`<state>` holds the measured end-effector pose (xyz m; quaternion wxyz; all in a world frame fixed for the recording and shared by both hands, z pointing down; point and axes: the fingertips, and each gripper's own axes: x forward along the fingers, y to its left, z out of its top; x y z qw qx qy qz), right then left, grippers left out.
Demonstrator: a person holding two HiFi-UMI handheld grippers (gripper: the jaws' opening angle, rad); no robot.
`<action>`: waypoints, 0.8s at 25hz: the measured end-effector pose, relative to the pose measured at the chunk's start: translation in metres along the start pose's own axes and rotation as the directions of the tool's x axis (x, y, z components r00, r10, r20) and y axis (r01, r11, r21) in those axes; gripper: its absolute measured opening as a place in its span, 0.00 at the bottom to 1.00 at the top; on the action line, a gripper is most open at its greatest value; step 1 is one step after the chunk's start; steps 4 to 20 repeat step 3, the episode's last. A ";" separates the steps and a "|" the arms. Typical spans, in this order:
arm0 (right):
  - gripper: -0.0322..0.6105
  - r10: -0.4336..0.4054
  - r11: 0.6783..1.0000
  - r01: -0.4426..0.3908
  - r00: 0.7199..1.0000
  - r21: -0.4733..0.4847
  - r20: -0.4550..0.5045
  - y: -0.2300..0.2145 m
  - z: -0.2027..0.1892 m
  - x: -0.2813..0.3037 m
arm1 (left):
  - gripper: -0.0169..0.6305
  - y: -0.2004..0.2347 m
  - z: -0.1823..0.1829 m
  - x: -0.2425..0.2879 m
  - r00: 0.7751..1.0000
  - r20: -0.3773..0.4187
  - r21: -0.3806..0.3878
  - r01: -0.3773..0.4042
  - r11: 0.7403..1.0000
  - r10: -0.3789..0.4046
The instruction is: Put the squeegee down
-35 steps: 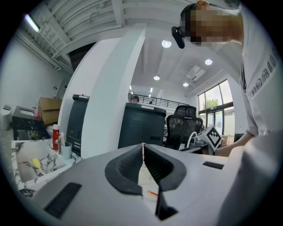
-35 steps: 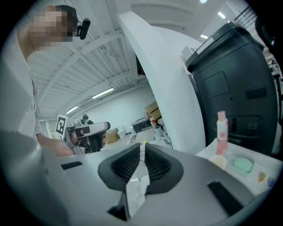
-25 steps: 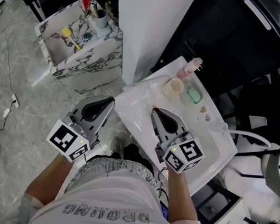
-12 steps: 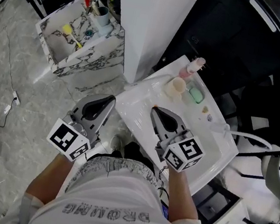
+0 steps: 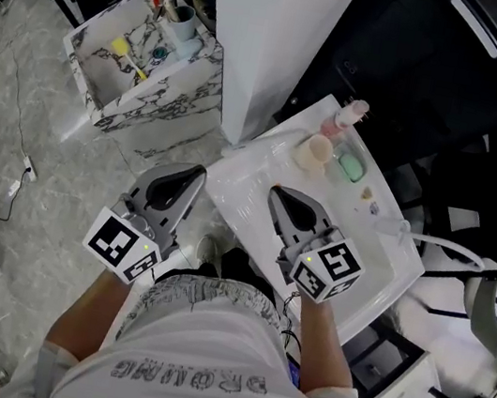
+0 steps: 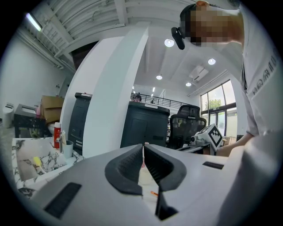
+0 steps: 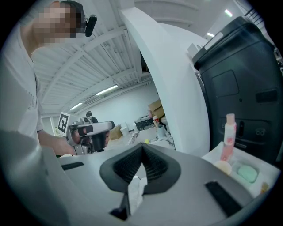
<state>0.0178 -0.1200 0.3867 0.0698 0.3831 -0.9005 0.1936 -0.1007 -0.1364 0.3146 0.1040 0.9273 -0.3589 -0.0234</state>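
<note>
My left gripper point(image 5: 197, 175) hangs over the marble floor just left of the white basin point(image 5: 237, 210), its jaws shut with nothing between them. Over the basin's near part my right gripper point(image 5: 274, 191) also has its jaws shut and empty. Up close, the ribbed pads of the left gripper point(image 6: 143, 145) meet at the tips, and so do those of the right gripper point(image 7: 142, 145). Each gripper shows in the other's view: the right gripper point(image 6: 208, 134) and the left gripper point(image 7: 88, 130). I cannot make out a squeegee in any view.
A pink bottle point(image 5: 347, 117), a beige cup point(image 5: 312, 153) and a green soap point(image 5: 348, 166) stand at the basin's far end. A marble-patterned box point(image 5: 147, 71) at the upper left holds a red bottle, a cup and a yellow item. A white column point(image 5: 266, 44) rises between them.
</note>
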 end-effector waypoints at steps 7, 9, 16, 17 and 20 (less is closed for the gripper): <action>0.06 0.003 1.000 -0.003 1.000 0.000 -0.003 -0.002 0.000 0.001 | 0.06 0.001 -0.001 0.002 1.000 -0.001 0.000 -0.001 1.000 0.001; 0.06 0.003 1.000 -0.003 1.000 0.000 -0.003 -0.002 0.000 0.001 | 0.06 0.001 -0.001 0.002 1.000 -0.001 0.000 -0.001 1.000 0.001; 0.06 0.003 1.000 -0.003 1.000 0.000 -0.003 -0.002 0.000 0.001 | 0.06 0.001 -0.001 0.002 1.000 -0.001 0.000 -0.001 1.000 0.001; 0.06 0.003 1.000 -0.003 1.000 0.000 -0.003 -0.002 0.000 0.001 | 0.06 0.001 -0.001 0.002 1.000 -0.001 0.000 -0.001 1.000 0.001; 0.06 0.003 1.000 -0.003 1.000 0.000 -0.003 -0.002 0.000 0.001 | 0.06 0.001 -0.001 0.002 1.000 -0.001 0.000 -0.001 1.000 0.001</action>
